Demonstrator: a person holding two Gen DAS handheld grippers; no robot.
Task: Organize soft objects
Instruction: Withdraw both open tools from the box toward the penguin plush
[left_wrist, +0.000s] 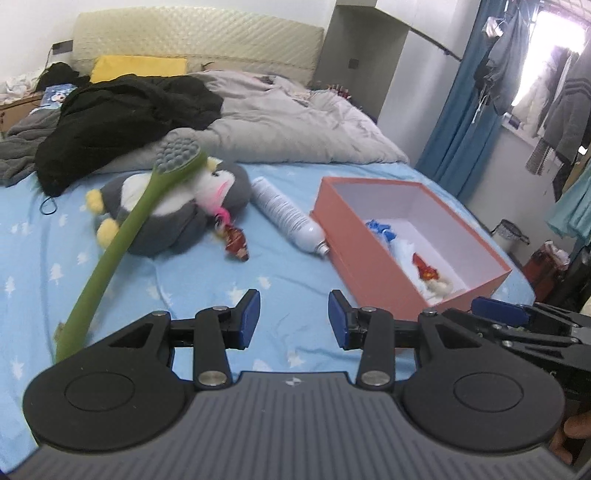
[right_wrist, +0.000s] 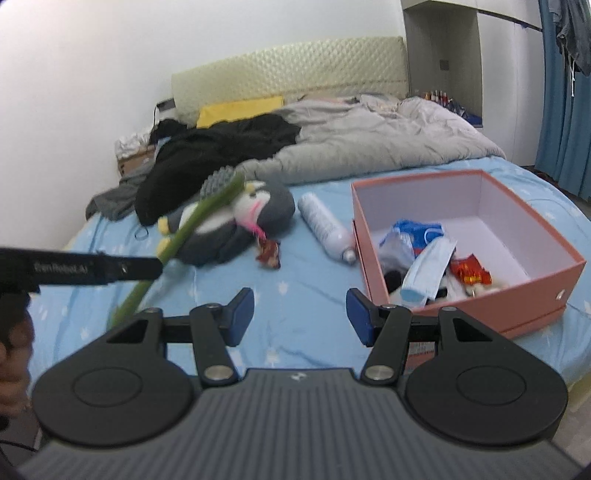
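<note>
Left gripper (left_wrist: 294, 319): nearest my lens, jaws apart, nothing between the blue pads, over the blue star sheet (left_wrist: 207, 273) short of the box.
Right gripper (right_wrist: 300, 315): I see its jaws parted too, gripping nothing, by the box's near left corner.
Pink box (left_wrist: 369, 258): my landmark, lid off; a face mask (right_wrist: 424, 271), a red wrapper (right_wrist: 471, 273) and blue-white packets lie inside.
White bottle (left_wrist: 286, 216): lying just left of the box.
Penguin plush (left_wrist: 177, 210): left of the box, beyond the bottle.
Green brush (left_wrist: 118, 251): long handle slanting across the plush.
Red candy (left_wrist: 236, 242): between plush and box.
</note>
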